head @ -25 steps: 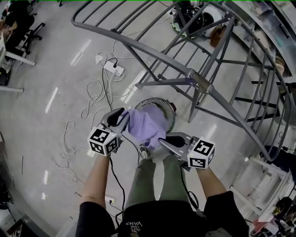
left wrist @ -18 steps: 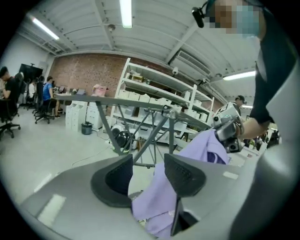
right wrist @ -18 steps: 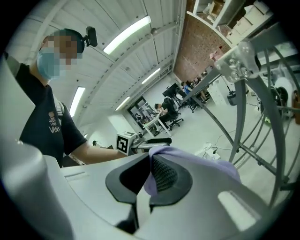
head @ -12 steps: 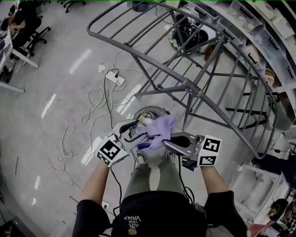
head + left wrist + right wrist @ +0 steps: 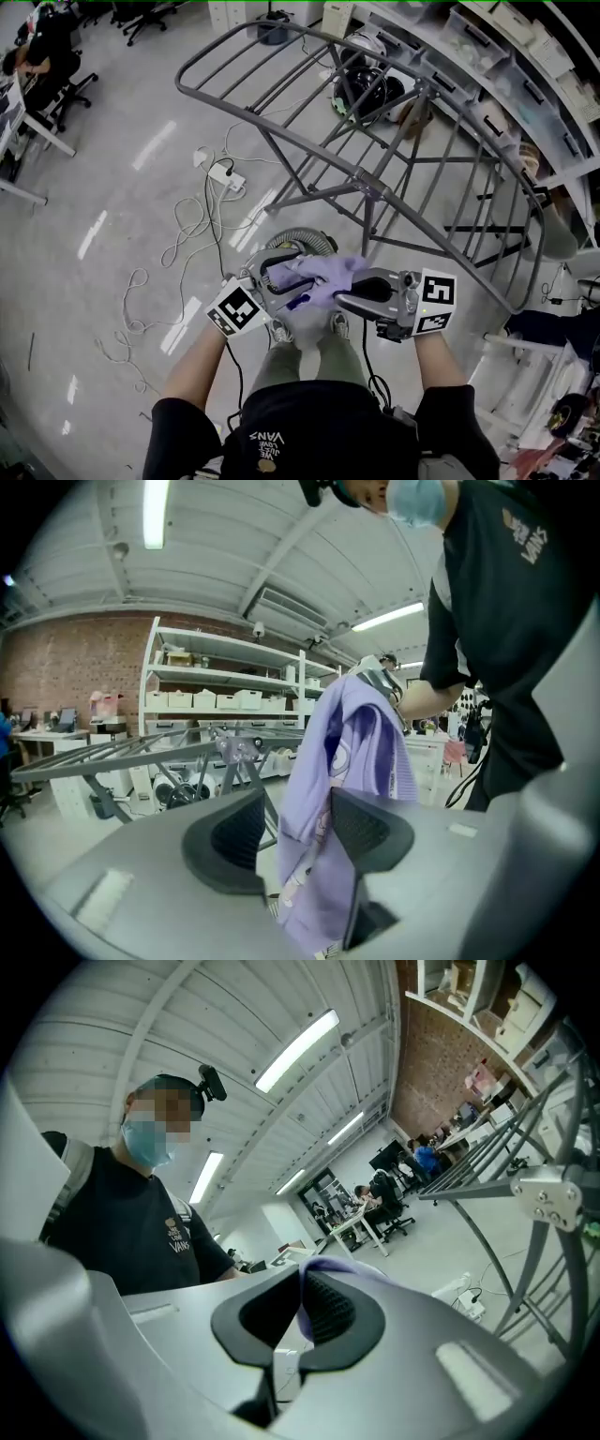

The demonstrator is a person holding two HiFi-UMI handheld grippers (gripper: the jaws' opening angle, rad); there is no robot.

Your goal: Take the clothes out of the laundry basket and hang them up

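**A:** What's there, biggest first?

**B:** One grey drying rack (image 5: 372, 190), its bars bare, standing on the floor ahead. One round laundry basket (image 5: 302, 240) sits just below the hands. It is mostly hidden, so I can't tell what remains inside. One lilac garment (image 5: 323, 274) is held above the basket, between the two grippers and short of the rack's top rail.

**A:** Who has it?

**B:** The right gripper (image 5: 302, 1312) is clenched on a fold of it, and a sliver of lilac shows pinched between the pads. The left gripper (image 5: 298, 829) has just been opening its jaws. They stand apart with the cloth hanging loose between them, brushing one pad but not squeezed.

**A:** How will it handle?

**B:** Light, soft and limp, I'd judge. It sags and bunches from the single grip, so it won't keep any shape. It isn't fragile, and it's unlikely to slip from ribbed pads.

**A:** Where should the left take hold?

**B:** Probably at an edge or shoulder away from the right grip, so both grippers can spread it flat before draping it over a bar.
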